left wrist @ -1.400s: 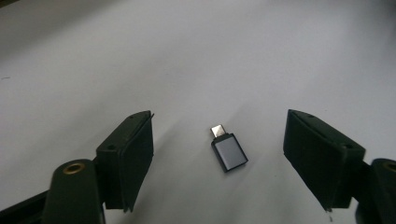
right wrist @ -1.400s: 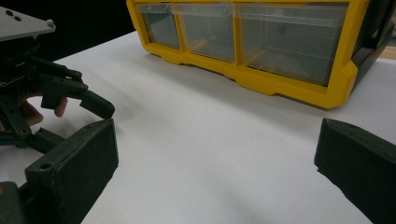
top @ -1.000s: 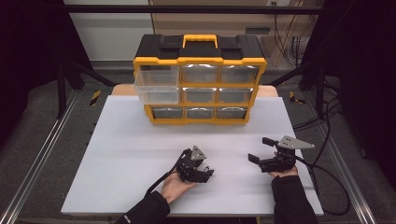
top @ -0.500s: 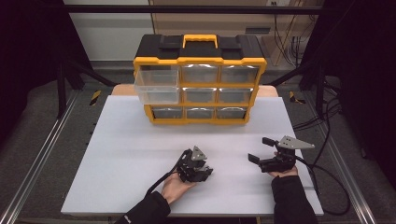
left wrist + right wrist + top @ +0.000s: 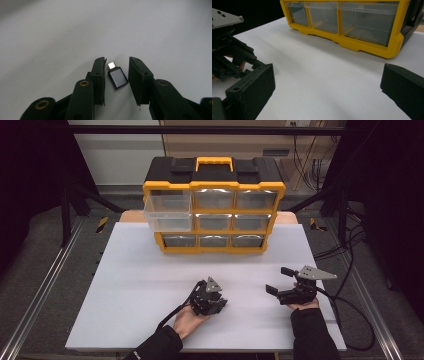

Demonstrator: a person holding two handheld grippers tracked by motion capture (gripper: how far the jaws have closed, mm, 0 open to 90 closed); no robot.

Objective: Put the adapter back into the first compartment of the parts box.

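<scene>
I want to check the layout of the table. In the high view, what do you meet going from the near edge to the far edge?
Left gripper and right gripper in the person's hands → bare white table → yellow drawer box, its top-left drawer pulled out.

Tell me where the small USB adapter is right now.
In the left gripper view, the small USB adapter lies on the white table between the left gripper's jaws, which have just been closing around it; the pads are not yet pressing it.
</scene>
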